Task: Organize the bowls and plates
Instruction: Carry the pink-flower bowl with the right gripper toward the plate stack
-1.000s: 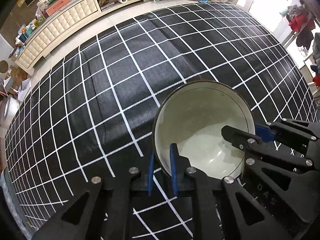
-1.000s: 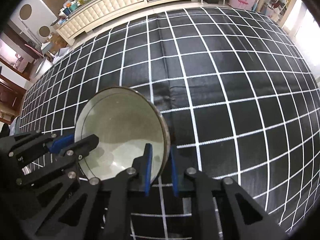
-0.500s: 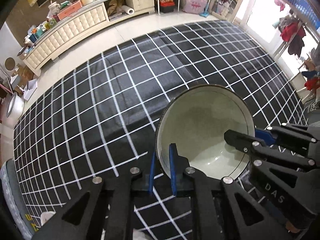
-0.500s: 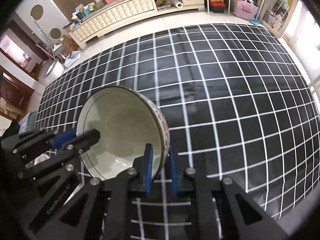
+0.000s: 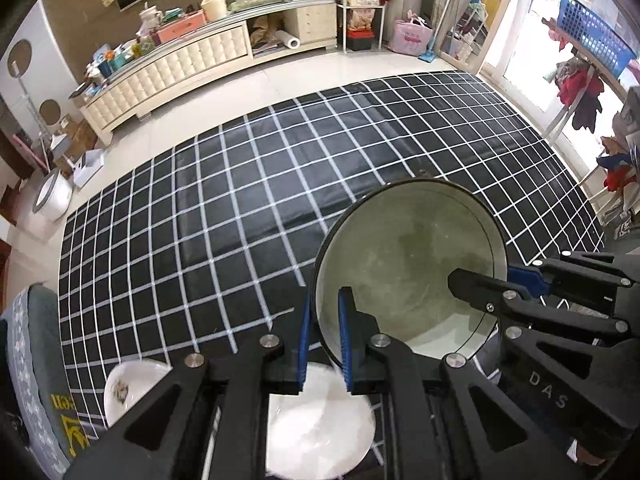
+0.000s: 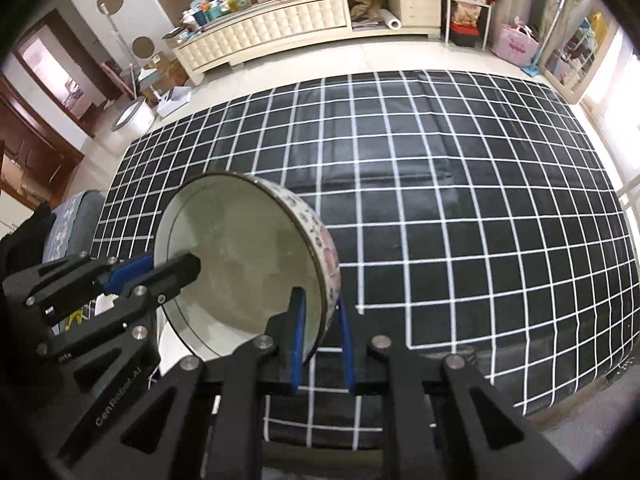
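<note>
A: What have I got in the claws?

B: My left claw (image 5: 323, 334) pinches the bowl (image 5: 408, 276) rim at about 8 o'clock; my right claw (image 6: 322, 338) pinches the opposite rim, near 5 o'clock in its own view. Each has one pad inside and one outside.

A: Where's the bowl?

B: Held off the surface, tilted, between both claws, its floral outer wall showing on the right camera.

A: Below it?

B: A white plate (image 5: 320, 428) at 6 o'clock, and a smaller white dish (image 5: 134, 386) at 7 o'clock, on the black checked cloth (image 5: 224, 216). Farther out, at 12 o'clock, a cream cabinet (image 5: 192, 68).
</note>
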Motion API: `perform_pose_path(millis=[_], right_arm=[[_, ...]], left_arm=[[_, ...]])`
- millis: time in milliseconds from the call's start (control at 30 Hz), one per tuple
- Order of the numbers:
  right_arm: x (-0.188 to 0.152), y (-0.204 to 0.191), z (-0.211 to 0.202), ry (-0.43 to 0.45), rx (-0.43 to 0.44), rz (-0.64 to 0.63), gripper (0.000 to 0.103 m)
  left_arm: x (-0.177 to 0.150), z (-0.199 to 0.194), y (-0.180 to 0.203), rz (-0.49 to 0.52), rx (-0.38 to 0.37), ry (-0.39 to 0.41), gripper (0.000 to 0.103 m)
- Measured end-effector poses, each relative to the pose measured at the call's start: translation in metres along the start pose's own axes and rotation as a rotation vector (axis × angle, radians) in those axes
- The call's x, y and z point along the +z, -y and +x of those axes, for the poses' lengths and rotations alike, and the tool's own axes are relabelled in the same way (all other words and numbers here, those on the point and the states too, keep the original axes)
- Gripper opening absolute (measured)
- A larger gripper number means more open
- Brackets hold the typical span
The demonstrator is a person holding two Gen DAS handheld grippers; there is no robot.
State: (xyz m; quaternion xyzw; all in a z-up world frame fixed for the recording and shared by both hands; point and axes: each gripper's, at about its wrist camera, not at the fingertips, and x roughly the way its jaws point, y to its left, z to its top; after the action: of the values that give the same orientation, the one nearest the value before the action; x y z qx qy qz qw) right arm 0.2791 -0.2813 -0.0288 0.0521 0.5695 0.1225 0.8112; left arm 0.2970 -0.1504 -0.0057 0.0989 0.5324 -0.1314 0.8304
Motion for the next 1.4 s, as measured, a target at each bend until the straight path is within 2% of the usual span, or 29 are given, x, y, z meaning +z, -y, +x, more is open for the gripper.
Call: perform_pose_path(millis=[300, 567, 900, 1033, 1300, 1400], right_arm=[[-0.021, -0.04, 0.009, -0.026, 0.001, -0.045, 0.02], [-0.035, -0.058, 0.029, -0.071, 0.026, -0.058, 0.02], [-0.052, -0.064, 0.045, -0.126, -0.006, -0.088, 0.02], [-0.052, -0.068, 0.049, -0.137, -0.015, -0.102, 0.02], [-0.05, -0.076, 0.057, -0.143, -0.022, -0.117, 0.02], [-0.052, -0.075, 0.057, -0.142, -0.063, -0.142, 0.02]], left_arm=[[-0.053, -0.011, -0.034, -0.043, -0.004, -0.02, 0.011], [-0.093, -0.012, -0.051, -0.056, 0.011, -0.047, 0.011], [-0.12, 0.001, -0.058, -0.089, -0.01, -0.083, 0.011], [-0.126, 0.006, -0.057, -0.078, 0.011, -0.09, 0.011], [-0.133, 0.013, -0.068, -0.108, -0.015, -0.103, 0.011], [-0.133, 0.014, -0.07, -0.106, -0.015, -0.102, 0.011]])
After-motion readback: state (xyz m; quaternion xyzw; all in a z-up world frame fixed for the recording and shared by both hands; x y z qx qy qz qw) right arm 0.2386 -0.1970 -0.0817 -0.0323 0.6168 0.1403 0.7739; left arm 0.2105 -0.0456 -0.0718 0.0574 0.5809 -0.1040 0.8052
